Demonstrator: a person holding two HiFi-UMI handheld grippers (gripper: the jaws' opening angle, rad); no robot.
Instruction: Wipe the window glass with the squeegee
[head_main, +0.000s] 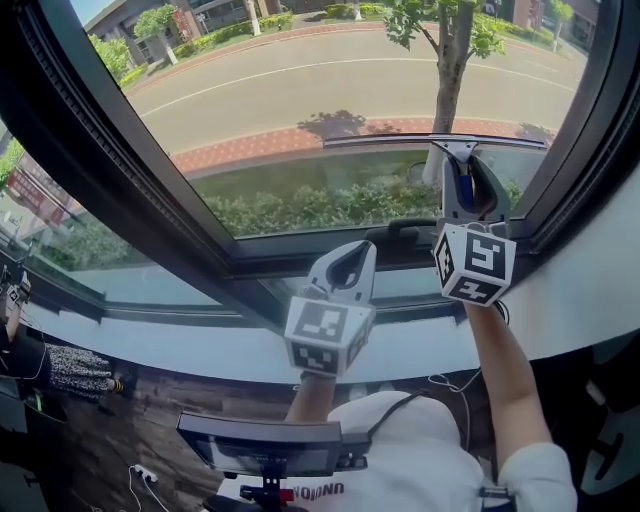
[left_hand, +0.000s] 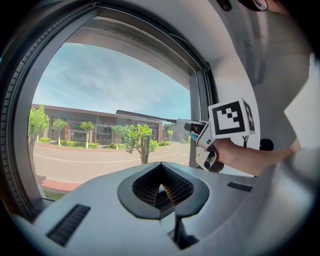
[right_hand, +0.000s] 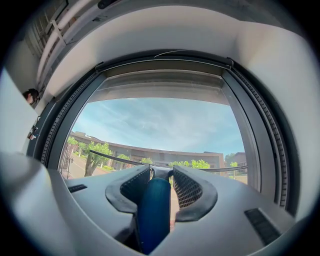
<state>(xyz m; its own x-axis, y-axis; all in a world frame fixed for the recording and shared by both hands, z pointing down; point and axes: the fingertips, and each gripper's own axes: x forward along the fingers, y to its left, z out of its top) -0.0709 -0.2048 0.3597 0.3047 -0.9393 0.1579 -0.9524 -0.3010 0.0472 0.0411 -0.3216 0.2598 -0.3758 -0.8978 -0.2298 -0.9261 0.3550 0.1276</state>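
The right gripper (head_main: 468, 186) (right_hand: 159, 181) has its jaws clamped on the round blue handle of the squeegee (head_main: 400, 140) (right_hand: 154, 210), a tool with a pale grey neck and a long, thin dark blade. The handle stands upright between the ribbed pads, and the blade lies level across the lower part of the clear window glass (head_main: 300, 90), touching it. In the left gripper view the squeegee (left_hand: 145, 116) shows as a dark bar reaching leftward from the right gripper (left_hand: 200, 131).

The left gripper (head_main: 345, 270) (left_hand: 162, 187) has its jaws drawn together with nothing between them. It hangs lower and to the left, over the white sill (head_main: 200, 345), well apart from the blade.

The dark metal window frame (head_main: 120, 190) borders the pane, with a black latch just beside the right gripper. Beyond the glass are a green hedge (head_main: 320, 205), a red brick pavement (head_main: 280, 145), a grey road (head_main: 330, 70) and a slim tree (head_main: 450, 70). The person's bare right forearm (head_main: 505, 370) rises to the right gripper.
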